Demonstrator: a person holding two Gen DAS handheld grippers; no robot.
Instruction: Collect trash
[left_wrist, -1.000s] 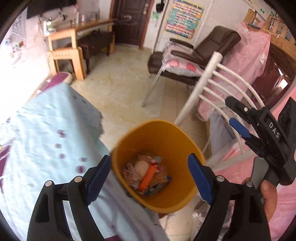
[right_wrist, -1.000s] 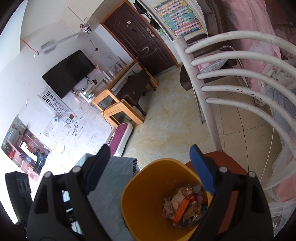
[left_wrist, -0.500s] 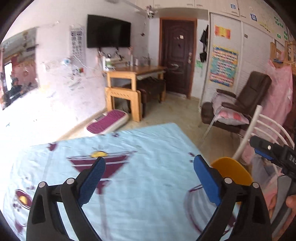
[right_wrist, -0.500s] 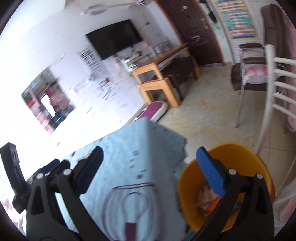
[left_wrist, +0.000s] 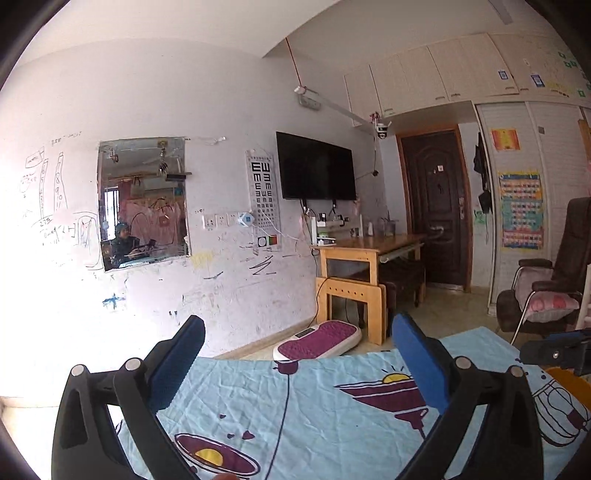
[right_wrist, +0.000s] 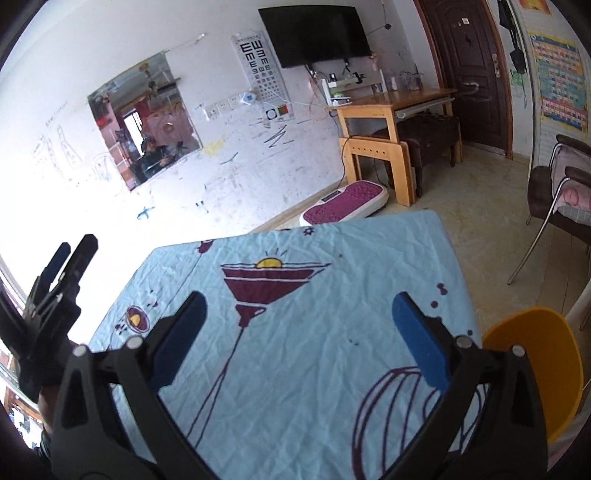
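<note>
Light blue cloth printed with maroon cocktail glasses covers the table (right_wrist: 332, 295), and both grippers hang above it. The left gripper (left_wrist: 297, 354) is still spreading its blue pads with nothing between them. It points almost level across the cloth toward a scribbled white wall (left_wrist: 229, 288). The right gripper (right_wrist: 295, 332) stands spread wide and empty, tilted down at the cloth; its tips also poke in at the right edge of the left wrist view.

Just off the table's right edge sits the yellow trash bin (right_wrist: 539, 369). Only its rim and part of its inner wall show, the rest is cut off by the right gripper's finger and the picture's edge, and its contents are hidden. In the left wrist view only an orange sliver of it peeks out at the far right.

Beyond the table's far edge lie a purple-topped footboard (right_wrist: 347, 205), a wooden desk (right_wrist: 391, 107), a wall television (left_wrist: 316, 168), an eye chart (left_wrist: 262, 192), a mirror (left_wrist: 142, 203) and a dark door (left_wrist: 434, 210). A brown armchair (left_wrist: 543, 295) is partly cut off at right.

A second ago both grippers looked straight down into the bin, where wrappers and an orange piece lay; now both have swung away over the table and their jaws stand wider.
</note>
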